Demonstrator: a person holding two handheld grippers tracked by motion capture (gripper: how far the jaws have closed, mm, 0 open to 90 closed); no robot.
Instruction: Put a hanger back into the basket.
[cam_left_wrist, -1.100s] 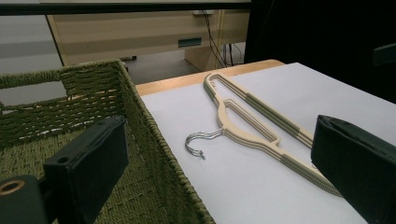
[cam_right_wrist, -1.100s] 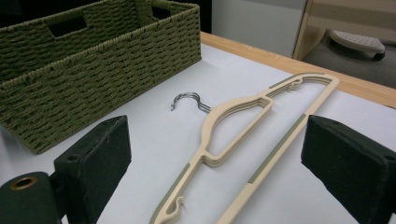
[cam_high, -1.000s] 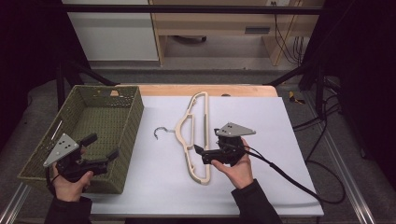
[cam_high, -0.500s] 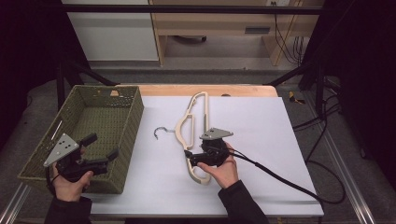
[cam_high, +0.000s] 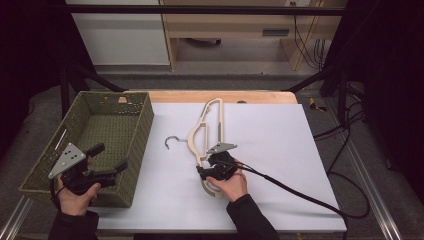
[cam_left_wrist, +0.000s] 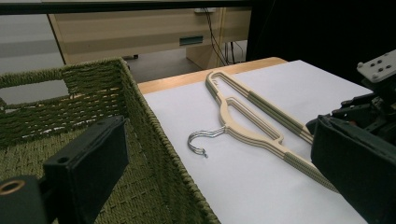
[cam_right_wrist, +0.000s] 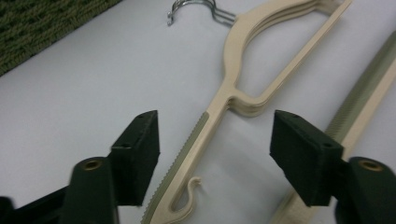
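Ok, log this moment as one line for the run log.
right gripper: open, jaws astride near arm of hanger, not closed | left gripper: open, over basket near edge | hanger: flat on white table, hook toward basket

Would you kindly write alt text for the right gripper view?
The right gripper, jaws open, straddles one arm of a beige hanger lying on a white tabletop. The hanger's metal hook shows at top, a green woven basket at upper left.

Matt plastic hanger (cam_high: 207, 131), woven basket (cam_high: 102, 117)
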